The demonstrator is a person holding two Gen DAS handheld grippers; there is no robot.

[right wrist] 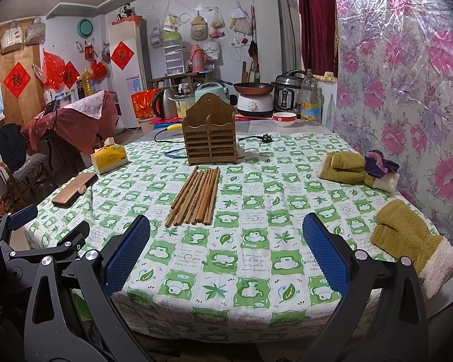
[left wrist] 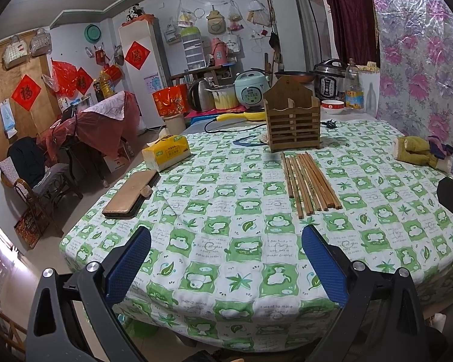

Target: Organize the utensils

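Several wooden chopsticks [left wrist: 309, 181] lie side by side on the green-checked tablecloth [left wrist: 226, 241], just in front of a slatted wooden utensil holder [left wrist: 293, 123]. My left gripper [left wrist: 226, 259] is open and empty, hovering over the table's near edge, short of the chopsticks. In the right wrist view the chopsticks [right wrist: 196, 196] and the holder [right wrist: 209, 137] sit ahead and left of centre. My right gripper [right wrist: 226, 256] is open and empty above the near edge. The left gripper [right wrist: 45, 241] shows at that view's left side.
A brown phone case [left wrist: 130, 194] and a yellow tissue pack [left wrist: 166, 154] lie at the table's left. Olive mittens [right wrist: 413, 241] [right wrist: 356, 167] lie at the right by the floral wall. A bowl [right wrist: 284, 119], a bottle, cookers and a cable [right wrist: 256, 138] stand behind the holder.
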